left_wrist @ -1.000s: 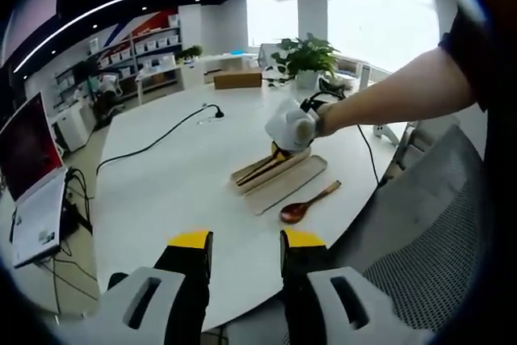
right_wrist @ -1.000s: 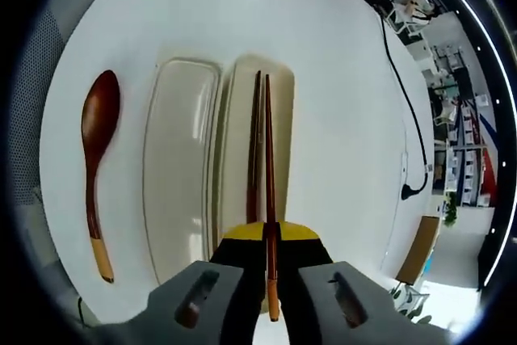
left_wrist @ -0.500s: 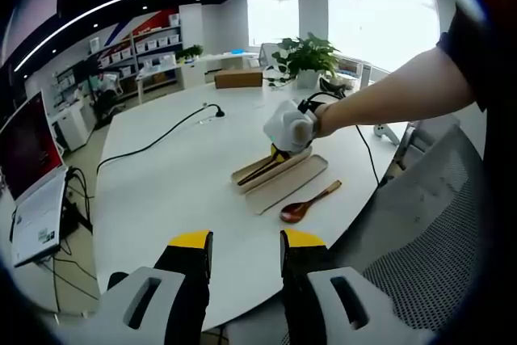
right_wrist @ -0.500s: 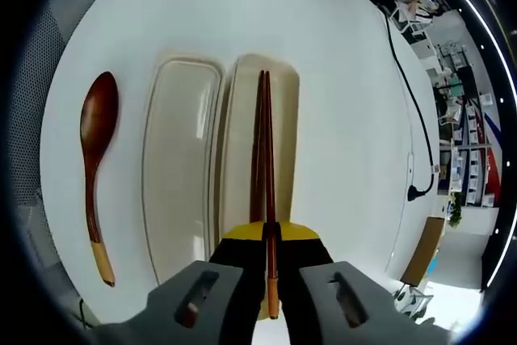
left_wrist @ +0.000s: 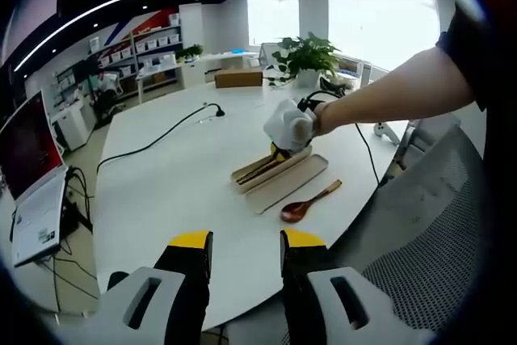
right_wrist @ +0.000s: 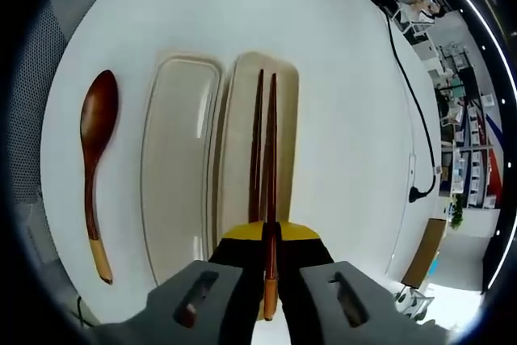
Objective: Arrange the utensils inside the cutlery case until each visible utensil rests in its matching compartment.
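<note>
Now slightly splayed since a moment ago, chopsticks (right_wrist: 264,151) lying along right half of cutlery case (right_wrist: 179,167), rear ends pinched by right gripper (right_wrist: 266,244) jaws; nearly placed. Spoon (right_wrist: 95,163) left on worktop (right_wrist: 339,78). Left gripper (left_wrist: 241,248) idle, jaws spread, seeing whole scene from afar.

dark wooden chopsticks (right_wrist: 264,147) lengthwise in open beige case (right_wrist: 182,167), brown spoon (right_wrist: 95,167) lying beside it
</note>
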